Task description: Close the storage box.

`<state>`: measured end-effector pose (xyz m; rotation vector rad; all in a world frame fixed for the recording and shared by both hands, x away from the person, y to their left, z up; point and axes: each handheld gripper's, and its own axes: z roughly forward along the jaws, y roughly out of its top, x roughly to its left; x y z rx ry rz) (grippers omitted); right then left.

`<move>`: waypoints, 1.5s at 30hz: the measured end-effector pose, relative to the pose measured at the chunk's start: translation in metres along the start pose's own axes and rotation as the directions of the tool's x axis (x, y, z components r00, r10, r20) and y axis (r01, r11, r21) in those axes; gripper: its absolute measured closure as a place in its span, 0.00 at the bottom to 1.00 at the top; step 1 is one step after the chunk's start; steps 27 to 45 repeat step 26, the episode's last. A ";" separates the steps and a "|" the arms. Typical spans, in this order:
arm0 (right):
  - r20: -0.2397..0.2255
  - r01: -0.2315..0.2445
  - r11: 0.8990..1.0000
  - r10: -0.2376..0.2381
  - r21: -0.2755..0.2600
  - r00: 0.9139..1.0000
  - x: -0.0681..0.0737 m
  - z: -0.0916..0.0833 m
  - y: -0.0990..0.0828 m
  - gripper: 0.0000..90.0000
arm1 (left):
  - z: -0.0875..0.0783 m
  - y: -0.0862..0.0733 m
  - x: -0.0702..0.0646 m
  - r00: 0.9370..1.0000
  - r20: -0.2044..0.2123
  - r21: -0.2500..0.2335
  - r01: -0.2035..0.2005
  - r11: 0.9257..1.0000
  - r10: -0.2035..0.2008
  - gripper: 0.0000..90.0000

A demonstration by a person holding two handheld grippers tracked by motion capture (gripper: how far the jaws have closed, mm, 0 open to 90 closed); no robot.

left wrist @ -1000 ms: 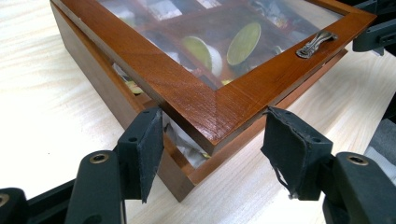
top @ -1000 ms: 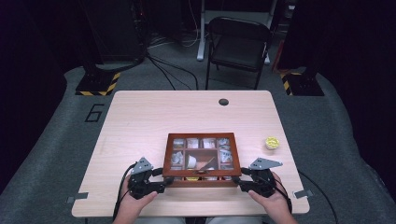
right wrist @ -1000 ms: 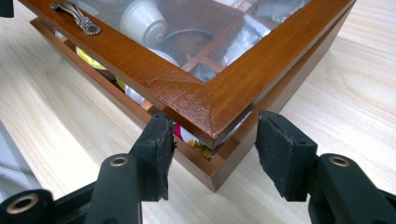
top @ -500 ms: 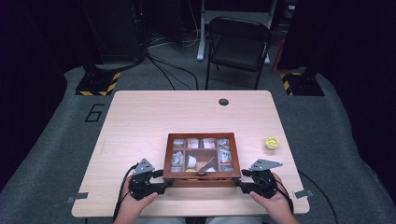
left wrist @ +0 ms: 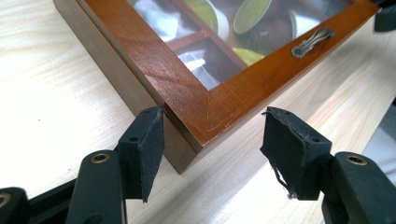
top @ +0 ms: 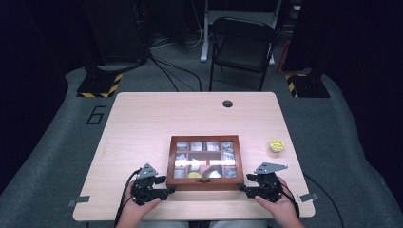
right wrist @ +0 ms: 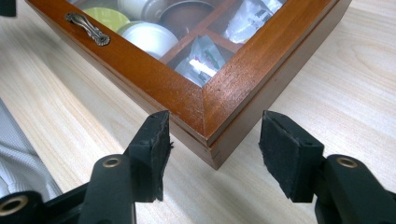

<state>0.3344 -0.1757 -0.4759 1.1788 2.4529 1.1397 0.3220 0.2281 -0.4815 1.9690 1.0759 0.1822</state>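
Note:
A brown wooden box (top: 205, 139) with a glass lid and several compartments of packets and pods lies near the table's front edge. My left gripper (top: 166, 186) is at the box's near left corner. In the left gripper view that corner (left wrist: 196, 121) sits between the jaws of the left gripper (left wrist: 212, 144), and both pads meet its two walls. My right gripper (top: 244, 188) is at the near right corner. Its jaws have just been opening. In the right gripper view the corner (right wrist: 210, 116) stands between the spread pads of the right gripper (right wrist: 212, 140), with gaps at both sides.
A metal handle (left wrist: 312, 41) sits on the lid's front rail. A small yellow object (top: 277, 145) lies on the table to the right of the box. A cable hole (top: 227, 103) is at the far edge, and a black chair (top: 242, 45) stands beyond the table.

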 end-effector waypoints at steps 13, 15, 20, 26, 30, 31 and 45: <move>-0.011 -0.023 0.997 0.023 -0.074 1.000 -0.006 -0.011 0.006 0.46 | -0.010 0.007 0.009 1.000 0.002 -0.041 0.012 0.999 -0.012 0.42; -0.012 -0.040 0.995 0.039 -0.087 0.999 -0.008 -0.014 0.006 0.46 | -0.011 0.008 0.012 1.000 0.005 -0.046 0.016 0.999 -0.016 0.41; -0.022 -0.076 0.991 0.074 -0.111 0.997 -0.016 -0.016 0.005 0.43 | -0.013 0.008 0.018 0.999 0.013 -0.048 0.030 0.998 -0.030 0.39; -0.033 -0.048 0.995 0.046 -0.086 0.998 -0.014 -0.009 0.001 0.39 | -0.011 0.007 0.018 0.999 0.021 -0.050 0.025 0.998 -0.024 0.37; -0.033 -0.048 0.995 0.046 -0.086 0.998 -0.014 -0.009 0.001 0.39 | -0.011 0.007 0.018 0.999 0.021 -0.050 0.025 0.998 -0.024 0.37; -0.033 -0.048 0.995 0.046 -0.086 0.998 -0.014 -0.009 0.001 0.39 | -0.011 0.007 0.018 0.999 0.021 -0.050 0.025 0.998 -0.024 0.37; -0.033 -0.048 0.995 0.046 -0.086 0.998 -0.014 -0.009 0.001 0.39 | -0.011 0.007 0.018 0.999 0.021 -0.050 0.025 0.998 -0.024 0.37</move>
